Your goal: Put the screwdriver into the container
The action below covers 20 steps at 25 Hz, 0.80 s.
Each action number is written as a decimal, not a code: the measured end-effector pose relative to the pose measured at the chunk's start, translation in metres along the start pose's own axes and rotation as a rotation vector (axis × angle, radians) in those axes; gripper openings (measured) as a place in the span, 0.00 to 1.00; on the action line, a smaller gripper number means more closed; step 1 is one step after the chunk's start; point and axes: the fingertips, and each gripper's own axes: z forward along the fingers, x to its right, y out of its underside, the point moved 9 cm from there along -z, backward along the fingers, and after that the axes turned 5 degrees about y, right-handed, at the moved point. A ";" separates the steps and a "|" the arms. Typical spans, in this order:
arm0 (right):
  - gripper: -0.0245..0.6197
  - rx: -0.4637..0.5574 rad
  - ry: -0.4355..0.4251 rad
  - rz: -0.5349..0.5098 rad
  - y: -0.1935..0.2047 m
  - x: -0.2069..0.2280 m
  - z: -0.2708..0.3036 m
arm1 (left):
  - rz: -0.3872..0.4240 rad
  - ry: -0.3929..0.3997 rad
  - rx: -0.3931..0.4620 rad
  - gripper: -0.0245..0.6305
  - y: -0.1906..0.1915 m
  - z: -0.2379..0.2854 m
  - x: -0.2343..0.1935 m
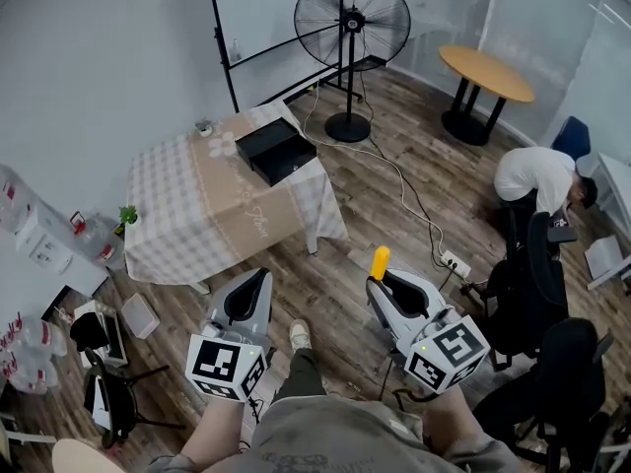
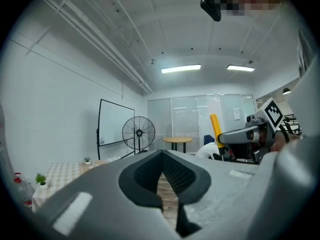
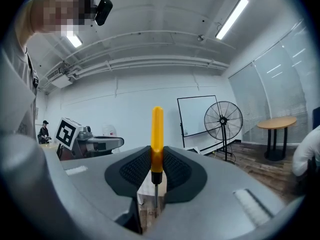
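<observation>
A yellow-handled screwdriver (image 1: 380, 261) stands upright in my right gripper (image 1: 381, 280), which is shut on it low on the handle; the thin metal shaft (image 3: 155, 196) points down between the pads. The left gripper view shows the yellow handle (image 2: 215, 126) at the right. My left gripper (image 1: 261, 275) is held beside it, shut with nothing in it. The container, a black open box (image 1: 274, 149), sits on the far right part of a table with a checked cloth (image 1: 182, 215). Both grippers are close to my body, well short of the table, over the wooden floor.
A standing fan (image 1: 352, 13) and a whiteboard frame (image 1: 222, 28) stand behind the table. At the right are a round wooden table (image 1: 486, 73), a bent-over person (image 1: 537, 175) and office chairs (image 1: 532, 284). A cable and power strip (image 1: 454, 262) lie on the floor.
</observation>
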 end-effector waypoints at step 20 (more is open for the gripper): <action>0.19 -0.275 0.014 -0.060 -0.006 0.085 0.279 | -0.029 0.065 -0.130 0.04 0.013 0.178 -0.235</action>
